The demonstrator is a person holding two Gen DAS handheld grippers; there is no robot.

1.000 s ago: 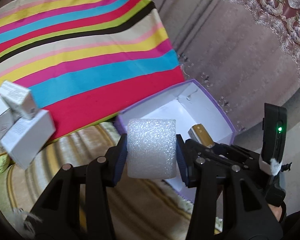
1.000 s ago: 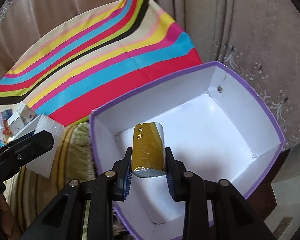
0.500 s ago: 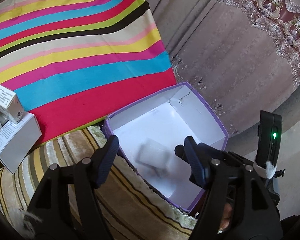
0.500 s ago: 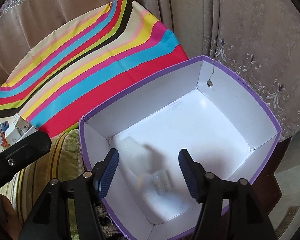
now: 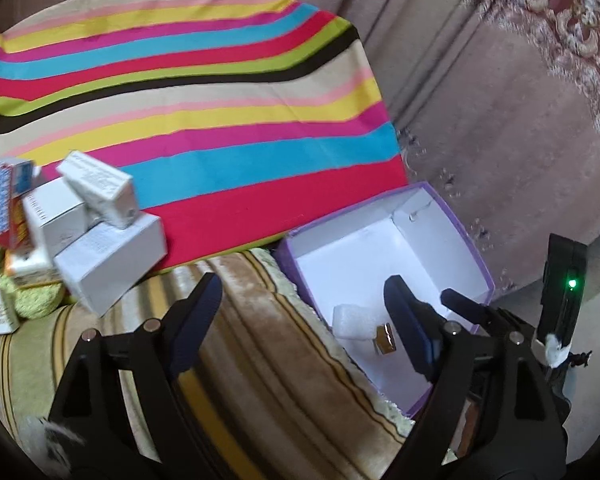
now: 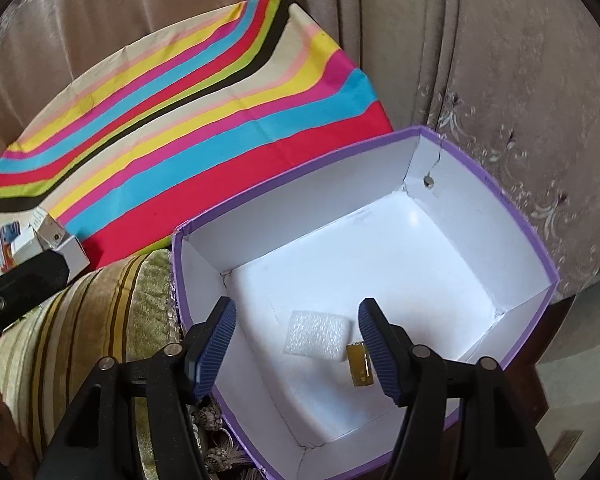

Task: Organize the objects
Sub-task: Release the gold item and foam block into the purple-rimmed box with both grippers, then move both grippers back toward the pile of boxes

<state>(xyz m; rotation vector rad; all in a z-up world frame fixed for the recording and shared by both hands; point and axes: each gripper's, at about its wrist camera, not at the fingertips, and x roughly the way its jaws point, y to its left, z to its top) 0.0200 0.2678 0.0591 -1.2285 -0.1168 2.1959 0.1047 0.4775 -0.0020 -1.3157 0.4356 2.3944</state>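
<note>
A purple-rimmed white box [image 6: 452, 148] stands open; it also shows in the left wrist view [image 5: 464, 236]. On its floor lie a white foam block [image 6: 316, 334] and a small gold packet [image 6: 360, 364], touching side by side; both show in the left wrist view, the foam block [image 5: 352, 322] and the gold packet [image 5: 386, 338]. My right gripper [image 6: 296, 344] is open and empty above the box's near side. My left gripper [image 5: 300, 320] is open and empty over the box's left edge and the striped cushion.
A pile of small white cartons [image 5: 96, 232] with a red-and-blue one [image 5: 10, 204] sits at the left on the striped cloth [image 5: 188, 120]. A striped cushion [image 5: 260, 344] lies beside the box. Curtains [image 6: 500, 60] hang behind.
Both grippers opened and dropped their loads: the foam block and the gold packet fell into the box and now lie still. The left gripper has swung left, bringing the carton pile into view.
</note>
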